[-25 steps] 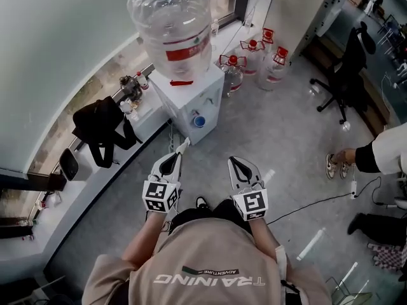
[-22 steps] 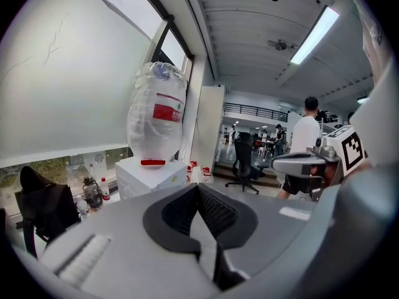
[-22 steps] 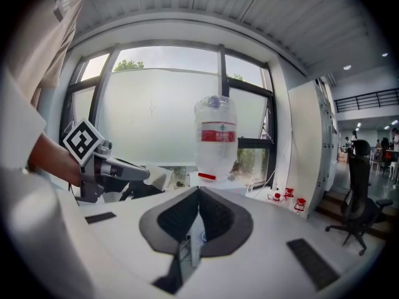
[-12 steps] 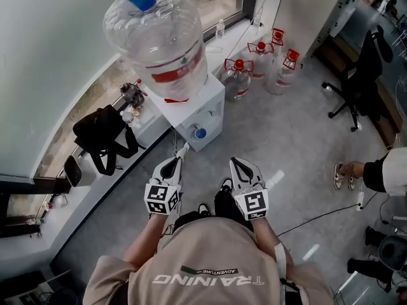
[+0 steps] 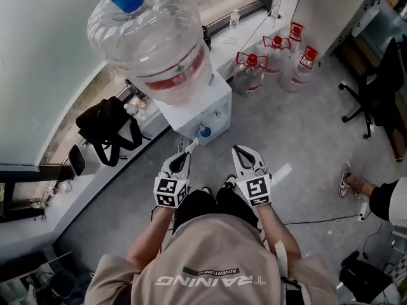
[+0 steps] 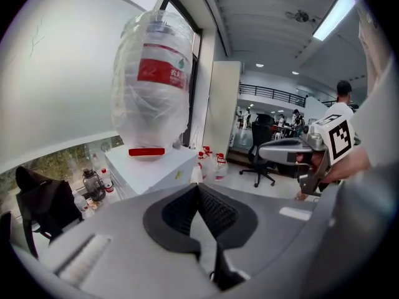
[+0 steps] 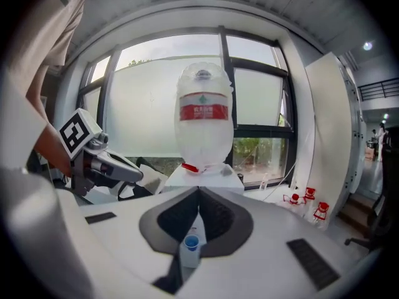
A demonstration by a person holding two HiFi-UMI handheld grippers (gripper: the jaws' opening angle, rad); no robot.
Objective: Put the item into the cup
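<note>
The thin white item (image 5: 191,145), too small to identify, sticks out past the tips of the left gripper (image 5: 187,152), whose jaws are clamped on it. The right gripper (image 5: 236,150), alongside, is closed on nothing. Over the last second the water dispenser (image 5: 210,110) ahead of both tools has drawn nearer, its blue tap (image 5: 205,132) just beyond the tips. No cup shows, so this is probably the approach.

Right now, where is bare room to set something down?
Widest bare patch: the grey floor between the water dispenser, the red-capped jugs and the office chair. The ledge left of the dispenser is crowded with a black bag and small containers; the big bottle fills the dispenser's top. The left gripper holds a thin white item.
</note>
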